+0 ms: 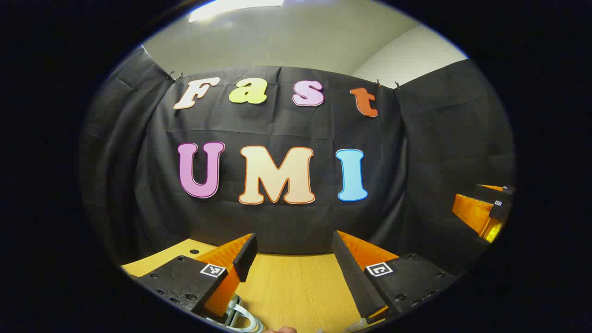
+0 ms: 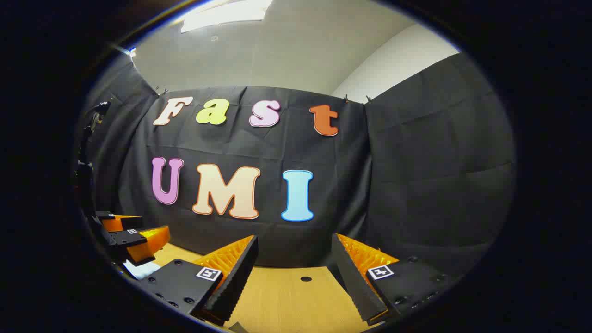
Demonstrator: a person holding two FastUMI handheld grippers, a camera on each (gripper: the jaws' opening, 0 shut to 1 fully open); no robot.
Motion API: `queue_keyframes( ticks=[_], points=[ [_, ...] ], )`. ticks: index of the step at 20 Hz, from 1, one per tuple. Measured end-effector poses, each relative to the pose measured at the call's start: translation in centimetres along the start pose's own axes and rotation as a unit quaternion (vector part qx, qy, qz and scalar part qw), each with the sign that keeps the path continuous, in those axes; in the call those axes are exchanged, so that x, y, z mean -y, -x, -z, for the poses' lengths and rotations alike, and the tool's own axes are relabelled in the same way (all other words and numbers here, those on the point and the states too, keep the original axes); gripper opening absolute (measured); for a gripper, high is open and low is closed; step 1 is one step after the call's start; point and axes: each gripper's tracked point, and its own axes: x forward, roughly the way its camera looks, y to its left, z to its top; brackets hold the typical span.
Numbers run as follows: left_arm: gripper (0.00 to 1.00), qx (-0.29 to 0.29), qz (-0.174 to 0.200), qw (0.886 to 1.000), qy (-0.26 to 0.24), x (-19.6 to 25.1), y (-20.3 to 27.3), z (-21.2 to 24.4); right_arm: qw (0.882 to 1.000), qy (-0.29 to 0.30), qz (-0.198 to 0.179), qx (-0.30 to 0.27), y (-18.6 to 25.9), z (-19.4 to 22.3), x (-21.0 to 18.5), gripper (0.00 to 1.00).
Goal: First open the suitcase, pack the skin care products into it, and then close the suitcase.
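Black cloth walls back a bare wooden table [image 1: 296, 286]. Left gripper [image 1: 294, 259] is held wide open, empty; a pale looped object [image 1: 240, 317] is glimpsed under its left finger, identity unclear. Right gripper [image 2: 294, 261] is likewise agape, empty. Suitcase and products are unlocated; handling and hold points cannot be judged.

Silver-white obj [image 1: 238, 314] behind left jaw, cut off, unidentifiable.

The left gripper [image 1: 294, 259] hovered above the wooden table [image 1: 296, 291], its fingers spread wide and empty — the right gripper [image 2: 294, 261] beside it did likewise, level, facing the table's far edge.
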Motion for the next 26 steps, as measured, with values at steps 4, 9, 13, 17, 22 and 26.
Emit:
queue_keyframes(
  ticks=[4,9,13,17,22,26],
  points=[
    [0.94,-0.006,-0.01,1.0,-0.004,-0.2,0.5,0.5,1.0,-0.006,-0.017,0.007,-0.1,-0.2,-0.9,1.0],
    [0.94,-0.047,-0.039,0.998,-0.006,-1.0,1.4,3.7,0.998,-0.028,-0.054,0.004,-0.4,1.2,-1.6,0.99],
    [0.94,-0.116,-0.09,0.989,-0.021,-4.4,3.7,8.5,0.993,-0.06,-0.098,-0.028,-1.3,4.4,-2.9,0.98],
    [0.94,-0.199,-0.107,0.974,0.027,-7.3,5.3,14.7,0.992,-0.078,-0.084,-0.056,-2.1,5.9,-3.8,0.98],
    [0.96,-0.323,-0.078,0.942,0.045,-8.6,7.6,22.1,0.989,-0.071,-0.088,-0.091,-1.9,7.7,-7.1,0.95],
    [0.95,-0.356,-0.042,0.933,0.015,-7.9,7.2,24.3,0.991,-0.056,-0.081,-0.094,-1.3,7.5,-7.8,0.98]
  ],
)
